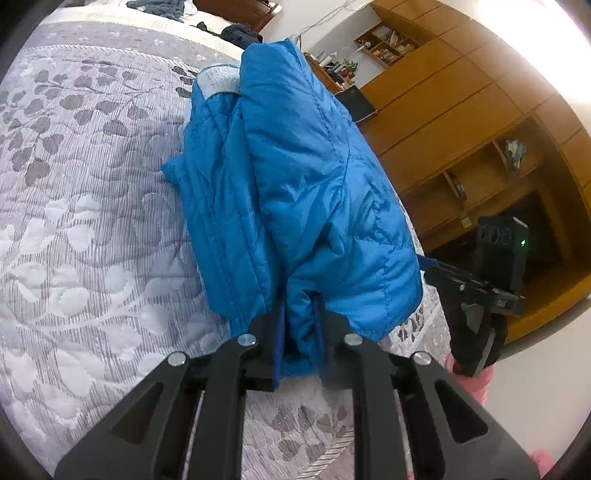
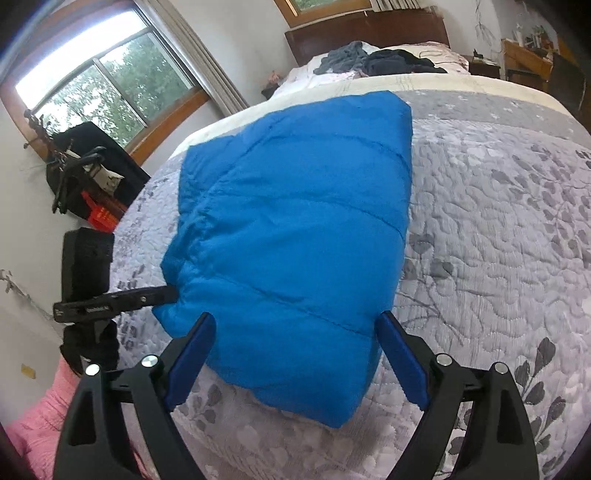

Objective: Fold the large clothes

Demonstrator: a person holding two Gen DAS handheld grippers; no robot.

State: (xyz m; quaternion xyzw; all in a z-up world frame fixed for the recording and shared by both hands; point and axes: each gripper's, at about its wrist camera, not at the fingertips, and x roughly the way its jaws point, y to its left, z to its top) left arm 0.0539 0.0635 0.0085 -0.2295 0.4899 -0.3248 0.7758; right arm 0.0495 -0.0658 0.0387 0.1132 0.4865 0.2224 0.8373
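Left gripper (image 1: 297, 332) pinches the near hem of the blue quilted puffer jacket (image 1: 295, 192), folded lengthwise on the grey leaf-patterned bedspread (image 1: 92, 221); right gripper (image 2: 295, 354) straddles the jacket's near end, fingers spread.

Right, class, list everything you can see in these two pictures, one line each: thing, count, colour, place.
Jacket: one, bright blue, padded, folded on the bed.
Bedspread: one, grey and white leaf pattern, covering the bed.
Pile of clothes: one heap, dark grey and black, at the head of the bed.
Headboard: one, dark brown, far end.
Window: one, brown frame, trees outside, left wall.
Shelves: one wall unit, light brown wood, beside the bed.
Left gripper: black, blue pads, closed on the jacket's near edge.
Right gripper: black, blue pads, open, either side of the jacket.
Sleeve: pink, lower left.
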